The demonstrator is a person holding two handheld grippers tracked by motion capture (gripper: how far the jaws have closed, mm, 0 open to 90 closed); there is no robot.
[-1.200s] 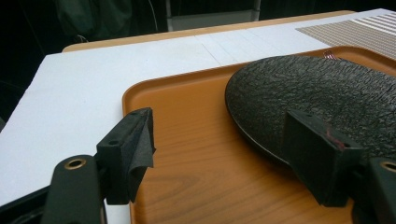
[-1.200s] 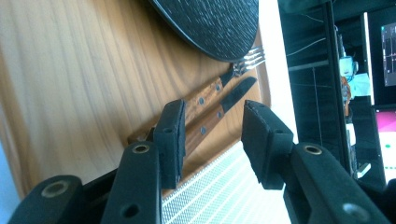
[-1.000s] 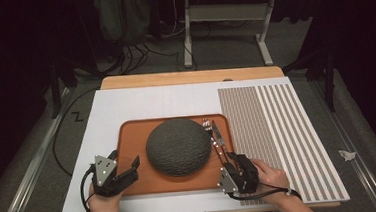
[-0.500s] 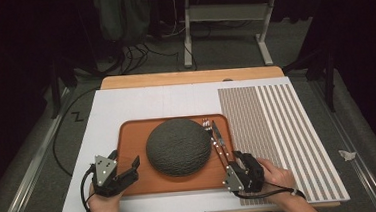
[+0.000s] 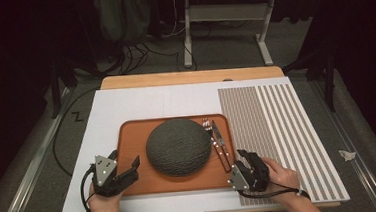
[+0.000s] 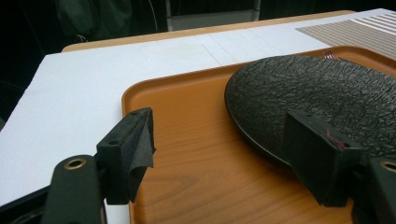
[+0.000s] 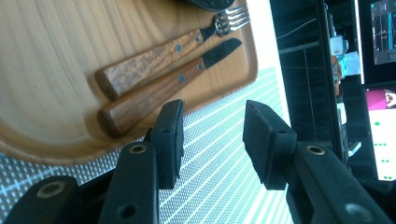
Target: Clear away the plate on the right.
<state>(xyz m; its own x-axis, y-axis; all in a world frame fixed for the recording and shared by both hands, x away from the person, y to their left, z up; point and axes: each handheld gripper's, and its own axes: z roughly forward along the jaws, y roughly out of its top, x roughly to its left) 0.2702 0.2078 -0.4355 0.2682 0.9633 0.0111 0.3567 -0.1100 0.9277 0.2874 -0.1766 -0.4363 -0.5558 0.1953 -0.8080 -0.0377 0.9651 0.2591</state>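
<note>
Resting on the white board: an orange wooden tray serving as the landmark, bearing a dark, rough-textured plate turned upside down at its middle. Lying just right of the plate, inside the tray's right rim: a fork and a knife, both wooden-handled, side by side and parallel, tines and blade pointing toward the tray's far edge, handles toward the near edge. In the right gripper view, the knife lying nearer the rim than the fork, the two handles touching or nearly so.

Hovering just off the tray's near right corner, above the striped mat: the right gripper, held in a hand, jaws apart with nothing between them and clear of the cutlery; in its own view, the right gripper showing only the striped mat in the gap, the knife handle's butt end lying just beyond the left jaw. Having just been easing slightly wider, by a hair only.

Sitting at the tray's near left corner: the left gripper, held in the other hand, jaws standing wide apart and gripping nothing. In its own view, the left gripper spanning bare tray wood, one jaw over the tray's left rim, the other in front of the plate's edge; contact with the plate impossible to tell.
</note>
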